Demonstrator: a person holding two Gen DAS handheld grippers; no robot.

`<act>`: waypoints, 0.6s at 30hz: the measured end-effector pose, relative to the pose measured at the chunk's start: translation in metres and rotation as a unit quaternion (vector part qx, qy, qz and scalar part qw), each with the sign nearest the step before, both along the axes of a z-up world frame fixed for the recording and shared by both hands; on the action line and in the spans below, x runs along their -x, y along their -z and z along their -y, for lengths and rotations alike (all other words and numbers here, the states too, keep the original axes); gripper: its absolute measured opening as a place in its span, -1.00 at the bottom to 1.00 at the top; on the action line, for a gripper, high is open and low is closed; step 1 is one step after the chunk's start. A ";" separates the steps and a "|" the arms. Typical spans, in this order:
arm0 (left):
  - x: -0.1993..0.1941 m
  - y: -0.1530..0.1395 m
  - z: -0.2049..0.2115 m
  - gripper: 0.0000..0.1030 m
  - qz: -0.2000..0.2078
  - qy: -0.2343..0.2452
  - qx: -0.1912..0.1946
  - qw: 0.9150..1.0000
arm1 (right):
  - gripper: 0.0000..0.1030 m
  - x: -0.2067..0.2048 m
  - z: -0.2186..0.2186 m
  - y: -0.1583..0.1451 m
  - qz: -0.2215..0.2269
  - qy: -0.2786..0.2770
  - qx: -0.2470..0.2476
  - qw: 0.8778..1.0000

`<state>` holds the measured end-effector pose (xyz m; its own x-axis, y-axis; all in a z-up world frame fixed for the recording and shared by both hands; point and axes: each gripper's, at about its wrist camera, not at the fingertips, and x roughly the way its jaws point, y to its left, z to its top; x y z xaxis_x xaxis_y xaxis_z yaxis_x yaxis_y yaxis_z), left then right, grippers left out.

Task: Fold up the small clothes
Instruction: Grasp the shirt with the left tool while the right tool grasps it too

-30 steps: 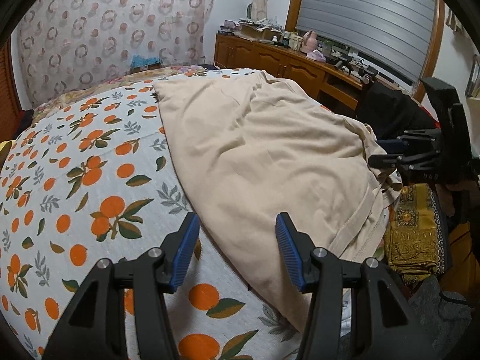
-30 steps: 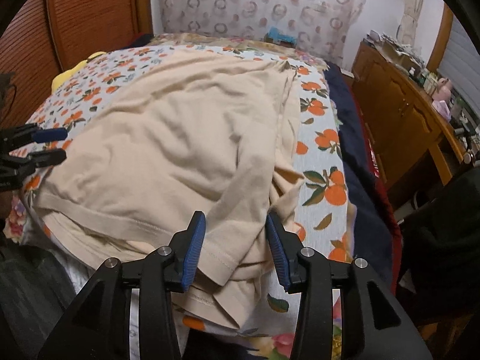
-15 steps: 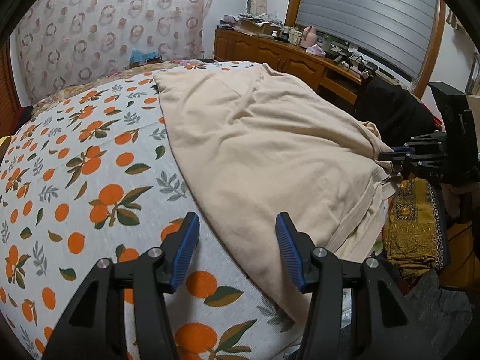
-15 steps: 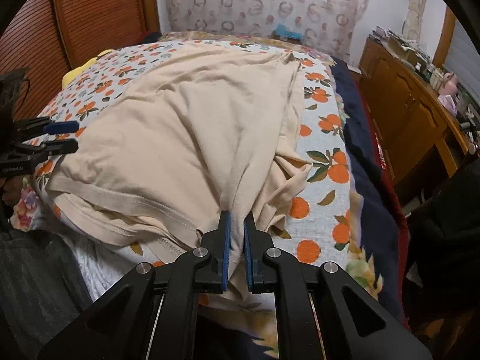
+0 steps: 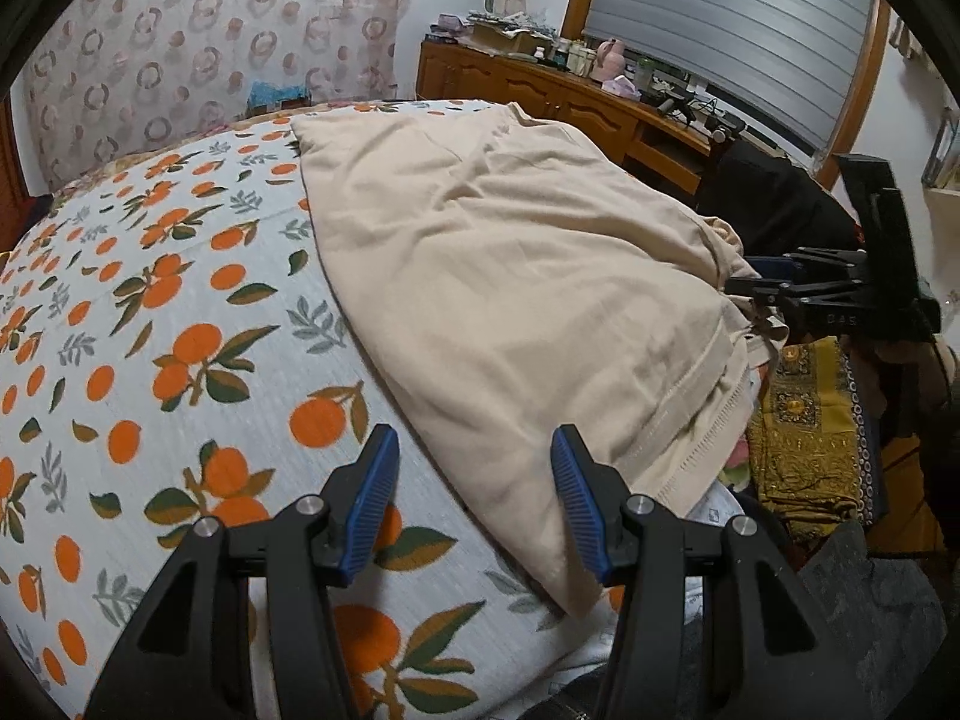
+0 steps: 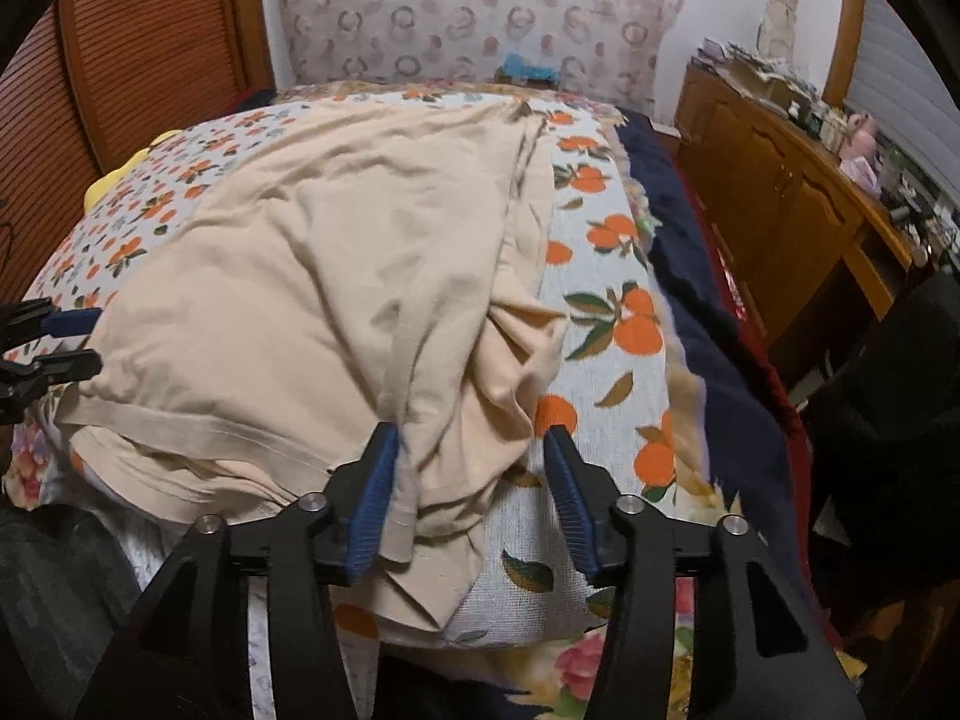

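Observation:
A beige garment (image 5: pixel 510 300) lies spread over the orange-print bedsheet (image 5: pixel 180 330), with its hem at the near edge of the bed. My left gripper (image 5: pixel 474 432) stands open above the garment's near left corner, and cloth touches only its right finger. In the right wrist view the garment (image 6: pixel 312 276) is bunched at its near right corner. My right gripper (image 6: pixel 469 429) hovers over that bunch; its jaws are opening, and loose folds lie between them without being pressed. Each gripper shows in the other's view: the right gripper (image 5: pixel 756 282) and the left gripper (image 6: pixel 78 339).
A wooden sideboard (image 6: pixel 780 180) with clutter runs along the right wall. A navy blanket (image 6: pixel 690 276) edges the bed's right side. A yellow patterned cloth (image 5: pixel 810 432) hangs below the bed's near corner. A patterned headboard (image 6: pixel 468 18) stands at the far end.
Half a second ago my right gripper was shut on the bunched corner of the garment; now its jaws stand apart and the cloth lies slack. The left gripper has stayed open.

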<state>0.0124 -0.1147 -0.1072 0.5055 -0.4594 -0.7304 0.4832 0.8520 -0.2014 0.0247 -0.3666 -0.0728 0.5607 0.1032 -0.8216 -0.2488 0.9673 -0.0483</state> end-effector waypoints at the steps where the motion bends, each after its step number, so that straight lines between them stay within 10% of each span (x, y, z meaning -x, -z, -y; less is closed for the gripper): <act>1: 0.001 0.000 0.000 0.02 -0.001 0.001 0.003 1.000 | 0.05 -0.001 0.002 0.002 -0.003 0.002 -0.009 1.000; 9: 0.006 0.000 0.000 -0.46 -0.019 0.030 0.037 0.999 | 0.03 0.002 0.007 0.004 -0.021 0.004 -0.049 0.999; 18: 0.003 -0.006 0.004 -0.96 -0.021 0.053 0.047 0.997 | -0.81 0.010 -0.009 -0.003 0.003 -0.044 -0.073 0.996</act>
<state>0.0093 -0.1183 -0.1009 0.4204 -0.5771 -0.7001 0.5600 0.7722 -0.3003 0.0152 -0.3574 -0.0702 0.5485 0.2710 -0.7910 -0.3331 0.9385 0.0906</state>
